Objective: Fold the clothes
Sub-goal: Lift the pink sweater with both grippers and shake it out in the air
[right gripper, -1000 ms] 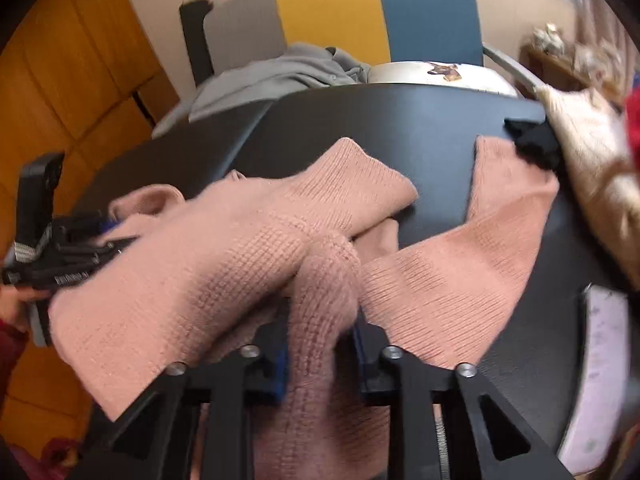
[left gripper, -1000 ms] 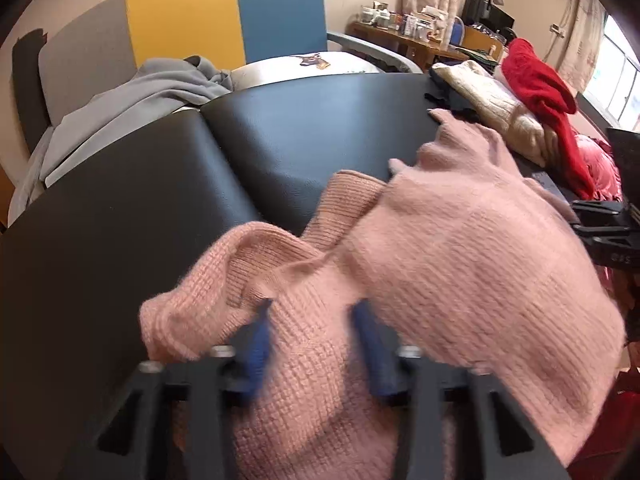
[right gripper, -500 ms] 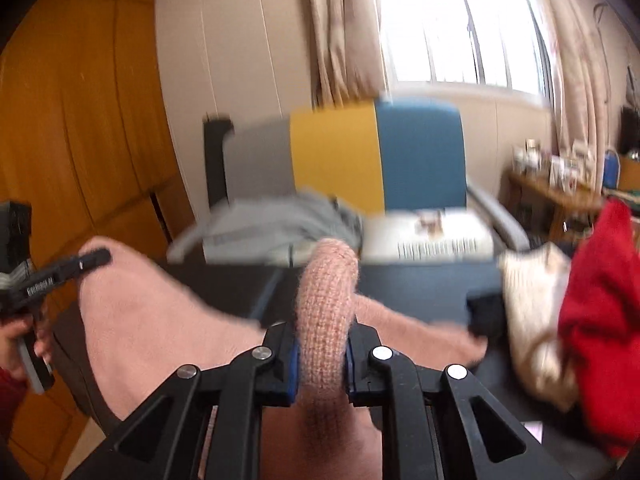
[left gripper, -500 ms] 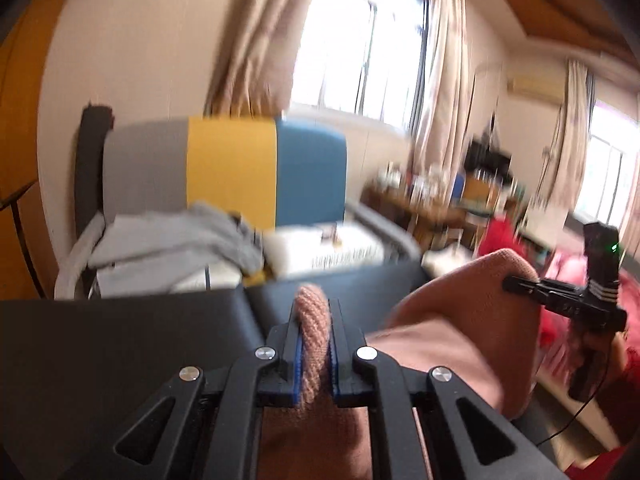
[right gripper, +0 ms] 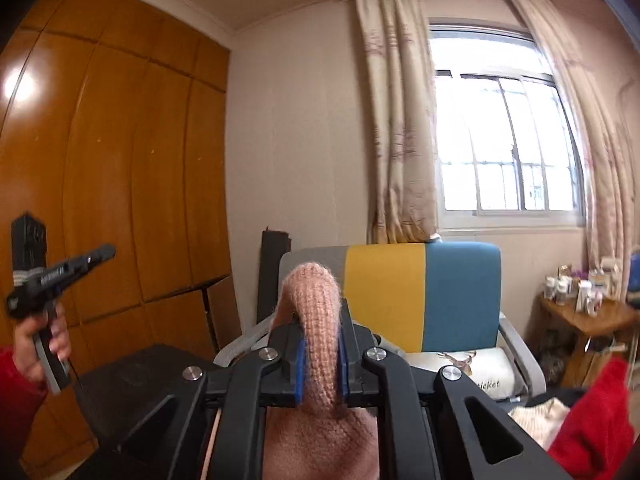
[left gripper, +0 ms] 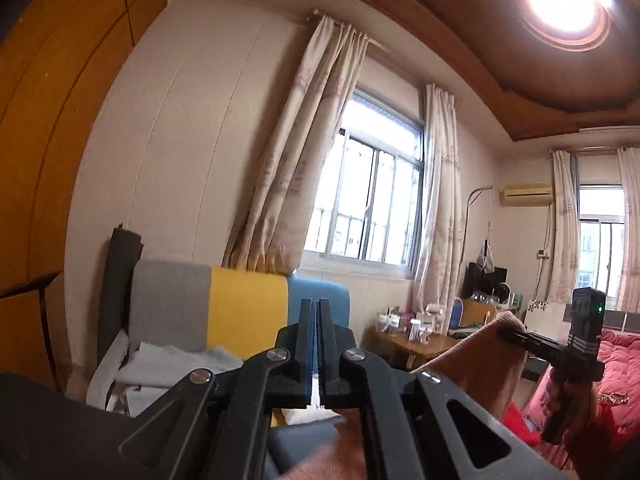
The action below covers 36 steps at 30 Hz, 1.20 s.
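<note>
The pink knit sweater (right gripper: 316, 292) is lifted off the dark table (right gripper: 132, 380). A thick fold of it loops up between the blue pads of my right gripper (right gripper: 320, 328), whose jaws are closing and press on it. In the left wrist view the sweater (left gripper: 472, 364) drapes down from the right gripper (left gripper: 505, 332) at the right. My left gripper (left gripper: 314, 312) is shut, and no cloth shows between its fingers. From the right wrist view the left gripper (right gripper: 102, 253) is held up by a hand at the far left, with nothing hanging from its tip.
A chair with a grey, yellow and blue back (right gripper: 420, 292) stands beyond the table, with grey clothes (left gripper: 160, 364) on its seat. A red garment (right gripper: 592, 412) and a cream knit (right gripper: 532, 416) lie at the right. A wooden side table (right gripper: 580, 312) holds bottles.
Both grippers rose and tipped up to level, lifting the sweater off the table. The fold that sat in the left jaws is gone from them, and they have closed fully.
</note>
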Tool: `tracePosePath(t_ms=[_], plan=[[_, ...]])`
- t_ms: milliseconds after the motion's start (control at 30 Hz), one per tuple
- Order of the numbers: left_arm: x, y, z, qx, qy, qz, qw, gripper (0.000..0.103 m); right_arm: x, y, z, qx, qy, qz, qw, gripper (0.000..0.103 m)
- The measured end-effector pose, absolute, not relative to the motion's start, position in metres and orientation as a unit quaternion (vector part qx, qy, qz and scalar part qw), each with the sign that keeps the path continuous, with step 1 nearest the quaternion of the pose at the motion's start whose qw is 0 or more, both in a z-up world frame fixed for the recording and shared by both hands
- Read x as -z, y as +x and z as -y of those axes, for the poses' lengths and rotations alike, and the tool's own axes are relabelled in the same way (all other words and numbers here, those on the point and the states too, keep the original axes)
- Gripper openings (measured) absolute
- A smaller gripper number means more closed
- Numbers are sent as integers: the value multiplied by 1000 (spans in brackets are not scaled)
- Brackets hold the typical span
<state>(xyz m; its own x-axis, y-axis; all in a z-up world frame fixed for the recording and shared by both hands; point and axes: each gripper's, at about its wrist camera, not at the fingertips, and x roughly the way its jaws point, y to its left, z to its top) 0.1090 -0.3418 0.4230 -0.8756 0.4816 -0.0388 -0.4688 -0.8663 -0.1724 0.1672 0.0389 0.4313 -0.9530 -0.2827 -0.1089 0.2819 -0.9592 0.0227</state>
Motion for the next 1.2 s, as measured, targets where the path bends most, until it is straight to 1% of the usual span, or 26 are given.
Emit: tracePosePath(t_ms=[33, 67, 100, 200, 267, 333, 367, 400, 433, 500, 533, 600, 633, 733, 833, 967, 1033, 1067, 1100, 1133, 1200], plan=[[-413, 103, 337, -966, -61, 61, 242, 4, -426, 161, -38, 988, 64, 3, 141, 12], [-401, 96, 332, -967, -79, 48, 237, 10, -418, 153, -37, 987, 77, 8, 139, 12], [-382, 88, 327, -967, -102, 37, 229, 20, -408, 144, -38, 987, 91, 15, 134, 12], [-297, 60, 311, -951, -202, 26, 233, 22, -363, 120, -48, 983, 151, 39, 97, 12], [-232, 44, 304, -931, -285, 22, 229, 23, -330, 110, -61, 976, 194, 57, 75, 12], [-169, 27, 301, -905, -364, 23, 218, 26, -299, 106, -76, 970, 228, 65, 46, 12], [-138, 19, 301, -891, -401, 27, 210, 32, -283, 105, -86, 966, 246, 69, 27, 12], [-122, 18, 302, -884, -419, 34, 205, 38, -264, 105, -96, 961, 267, 77, 7, 12], [-112, 12, 301, -878, -428, 45, 210, 41, -245, 105, -107, 953, 290, 89, -10, 12], [-94, 1, 299, -865, -445, 67, 222, 56, -213, 109, -125, 938, 327, 108, -33, 12], [-92, -3, 295, -863, -440, 70, 239, 61, -198, 112, -134, 932, 342, 115, -42, 12], [-94, -5, 276, -854, -436, 46, 281, 88, -174, 118, -146, 921, 364, 125, -56, 12], [-94, -10, 266, -849, -439, 17, 294, 91, -166, 121, -150, 917, 371, 134, -58, 12], [-86, -25, 240, -831, -455, -67, 314, 91, -149, 133, -156, 912, 380, 144, -59, 12], [-70, -45, 220, -803, -488, -94, 329, 91, -145, 135, -153, 913, 382, 130, -58, 12], [-55, -52, 191, -790, -495, -121, 341, 91, -140, 138, -151, 913, 384, 124, -53, 12], [-47, -51, 180, -777, -513, -126, 343, 85, -135, 137, -151, 912, 387, 131, -50, 12], [-39, -50, 175, -767, -529, -131, 338, 70, -134, 137, -150, 911, 387, 132, -51, 12], [-31, -49, 171, -757, -546, -138, 331, 57, -134, 138, -149, 911, 387, 133, -52, 12], [-28, -45, 169, -759, -546, -146, 324, 54, -133, 139, -150, 911, 387, 134, -52, 12], [-36, -37, 170, -781, -519, -154, 312, 18, -134, 141, -149, 911, 387, 134, -53, 12]])
